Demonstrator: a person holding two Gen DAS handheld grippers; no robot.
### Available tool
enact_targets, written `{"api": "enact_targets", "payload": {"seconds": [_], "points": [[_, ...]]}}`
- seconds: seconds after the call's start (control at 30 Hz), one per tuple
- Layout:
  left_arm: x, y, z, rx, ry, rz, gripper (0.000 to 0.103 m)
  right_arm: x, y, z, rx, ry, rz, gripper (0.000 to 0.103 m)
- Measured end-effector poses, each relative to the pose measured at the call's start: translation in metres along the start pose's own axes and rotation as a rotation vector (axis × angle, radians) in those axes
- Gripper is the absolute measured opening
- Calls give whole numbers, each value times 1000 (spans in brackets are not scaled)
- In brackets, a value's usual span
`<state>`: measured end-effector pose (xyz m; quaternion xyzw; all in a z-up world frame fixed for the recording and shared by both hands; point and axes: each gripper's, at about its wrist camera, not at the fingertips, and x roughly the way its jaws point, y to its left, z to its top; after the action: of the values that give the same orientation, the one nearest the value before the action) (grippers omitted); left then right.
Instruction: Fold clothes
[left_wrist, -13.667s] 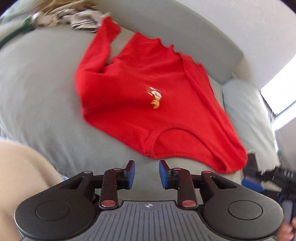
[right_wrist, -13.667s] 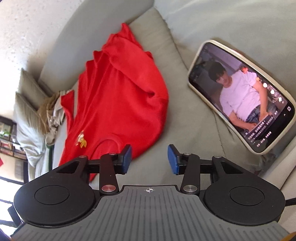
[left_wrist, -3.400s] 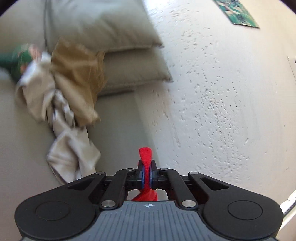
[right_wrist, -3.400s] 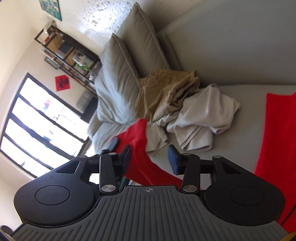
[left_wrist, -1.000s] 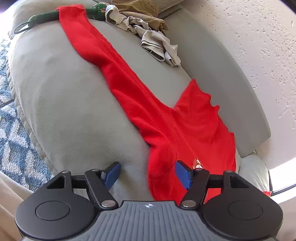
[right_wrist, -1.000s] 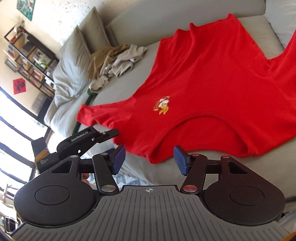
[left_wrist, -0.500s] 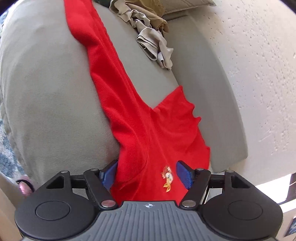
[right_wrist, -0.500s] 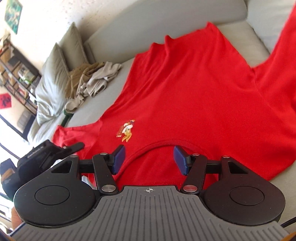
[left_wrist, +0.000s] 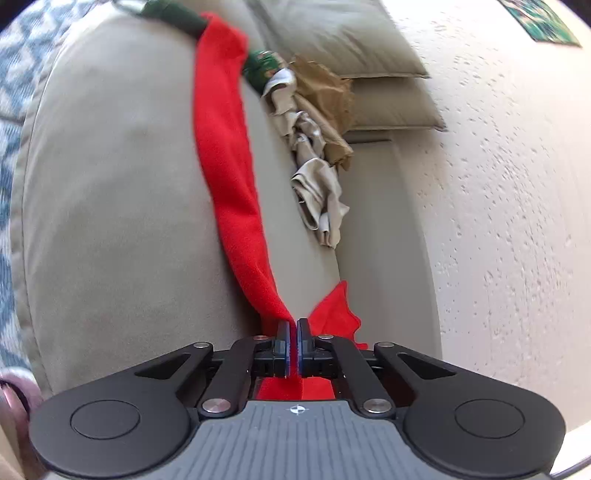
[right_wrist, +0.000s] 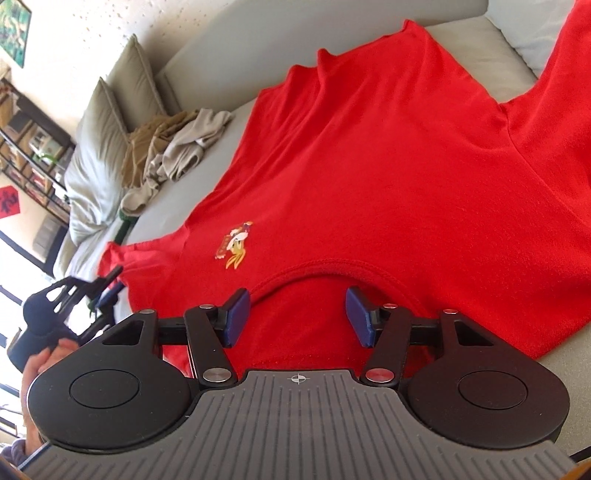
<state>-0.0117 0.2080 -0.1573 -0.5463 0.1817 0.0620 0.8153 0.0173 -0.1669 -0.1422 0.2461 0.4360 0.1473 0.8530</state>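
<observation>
The left gripper (left_wrist: 293, 341), open a second ago, has now clamped onto the red shirt (left_wrist: 229, 177), toward six o'clock.

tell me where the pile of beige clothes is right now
In the right wrist view the pile of beige clothes sits at upper left on the sofa seat, between the red shirt and the cushions.

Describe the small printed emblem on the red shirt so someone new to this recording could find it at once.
Start at the grey sofa and the red shirt spread flat across its seat. Just beyond the curved neckline, toward the cushions, sits the emblem: a small yellow-and-white cartoon figure, the only print on otherwise plain red cloth.
</observation>
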Motion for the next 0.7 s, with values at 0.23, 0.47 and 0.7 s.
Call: {"api": "enact_targets", "payload": {"seconds": [0.23, 0.47, 0.7], "points": [[-6, 8, 3, -5, 1, 131, 32, 1, 3, 0, -18, 3, -7, 63], [36, 26, 17, -149, 89, 66, 38, 2, 7, -1, -42, 4, -14, 68], [49, 27, 34, -154, 25, 137, 24, 3, 9, -1, -50, 13, -16, 69]]}}
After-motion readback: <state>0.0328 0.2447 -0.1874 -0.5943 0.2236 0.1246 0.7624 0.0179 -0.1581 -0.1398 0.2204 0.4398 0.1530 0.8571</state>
